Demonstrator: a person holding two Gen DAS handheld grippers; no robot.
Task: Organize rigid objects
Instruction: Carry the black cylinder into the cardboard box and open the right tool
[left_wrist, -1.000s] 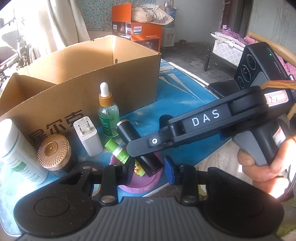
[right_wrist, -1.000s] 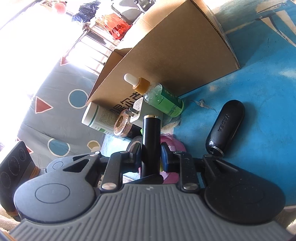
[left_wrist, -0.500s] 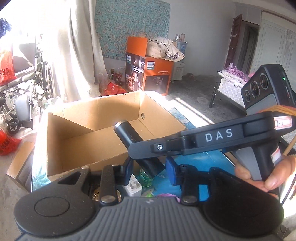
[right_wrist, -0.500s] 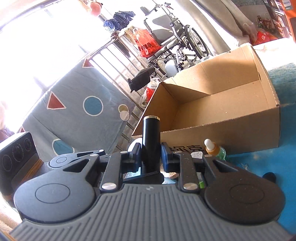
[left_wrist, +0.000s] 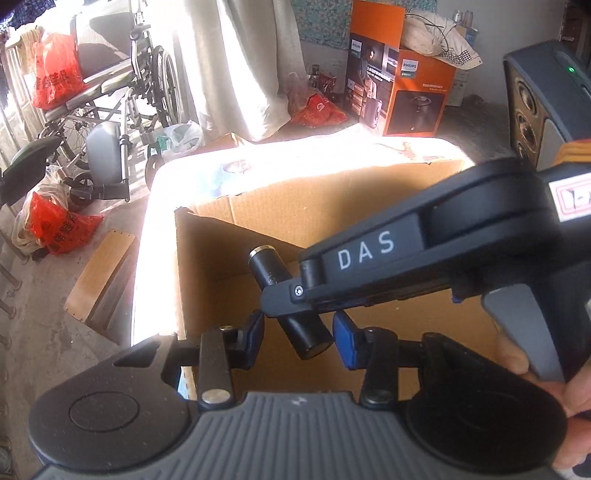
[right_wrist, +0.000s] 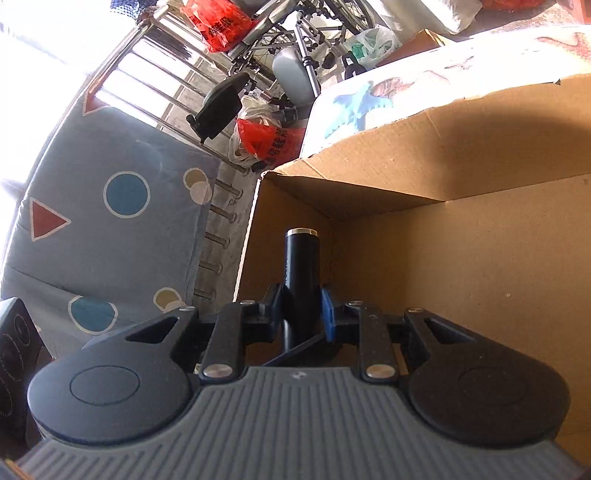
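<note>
My right gripper (right_wrist: 302, 314) is shut on a black cylinder with a gold rim (right_wrist: 301, 273) and holds it over the inside of the open cardboard box (right_wrist: 461, 258). In the left wrist view the same cylinder (left_wrist: 291, 306) hangs tilted in the right gripper's jaws above the box floor (left_wrist: 388, 332). My left gripper (left_wrist: 298, 338) is open and empty, its blue pads on either side of the cylinder's lower end without touching it. The box floor that shows is bare.
The box stands on a table with a blue printed cloth (right_wrist: 354, 103). Past it are a wheelchair (left_wrist: 110, 92), red bags (left_wrist: 59, 225), an orange Philips carton (left_wrist: 399, 77) and a patterned mat (right_wrist: 110, 221).
Both grippers rose from the table items and moved over the box. The cylinder has come with the right gripper from above the purple plate to inside the box opening.
</note>
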